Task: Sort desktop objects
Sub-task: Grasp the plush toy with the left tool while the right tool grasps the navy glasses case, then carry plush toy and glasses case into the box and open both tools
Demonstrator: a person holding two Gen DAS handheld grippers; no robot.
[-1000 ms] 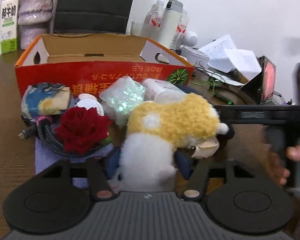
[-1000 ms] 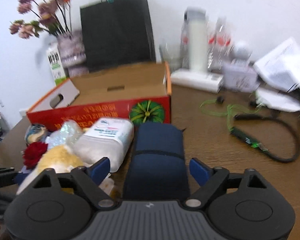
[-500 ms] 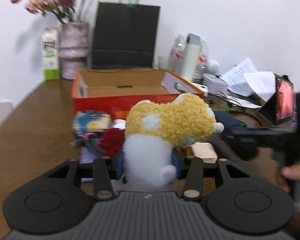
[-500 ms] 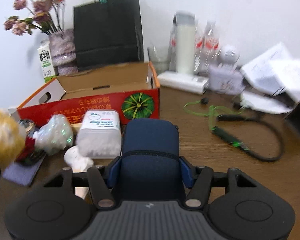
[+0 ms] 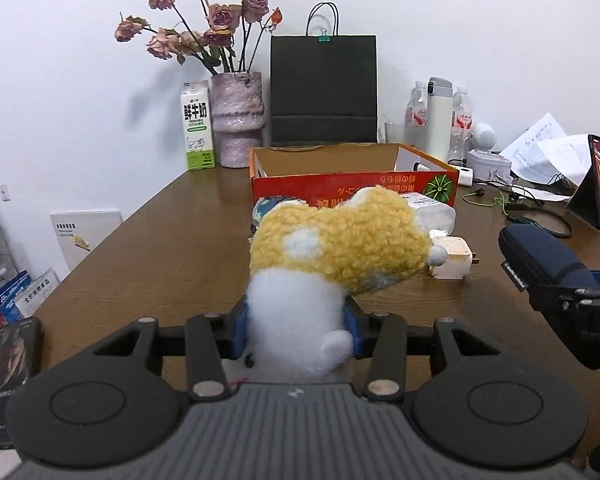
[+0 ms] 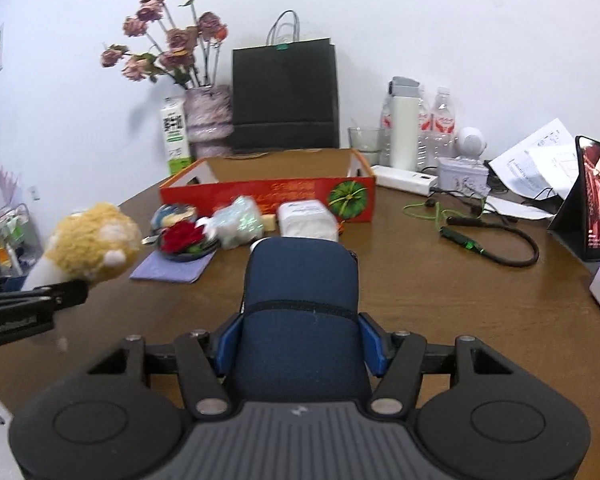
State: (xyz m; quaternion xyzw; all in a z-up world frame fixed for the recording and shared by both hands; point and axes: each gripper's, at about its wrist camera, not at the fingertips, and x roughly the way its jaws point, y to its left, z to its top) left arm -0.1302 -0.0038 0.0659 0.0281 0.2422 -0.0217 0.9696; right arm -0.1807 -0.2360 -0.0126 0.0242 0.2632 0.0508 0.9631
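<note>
I have the left gripper clamped on the plush toy at its white lower body, pads squeezing in from both sides. Toy is off the table. I'd judge it light, soft, compressible: grip sinks in, low slip risk, nothing fragile. White body is the right hold; the yellow head is bulkier and would splay the fingers. Long axis runs from the jaws up and away, head tipped toward 2 o'clock in the left wrist view.

Right gripper is closed on the navy pouch, pads on its two long sides near the near end. Also lifted clear. Looks semi-stiff padded fabric, moderate weight, some sag possible. Long axis points straight out at 12 o'clock, toward the orange cardboard box, open top, my likely drop target.

Remaining clutter sits in front of the box.
</note>
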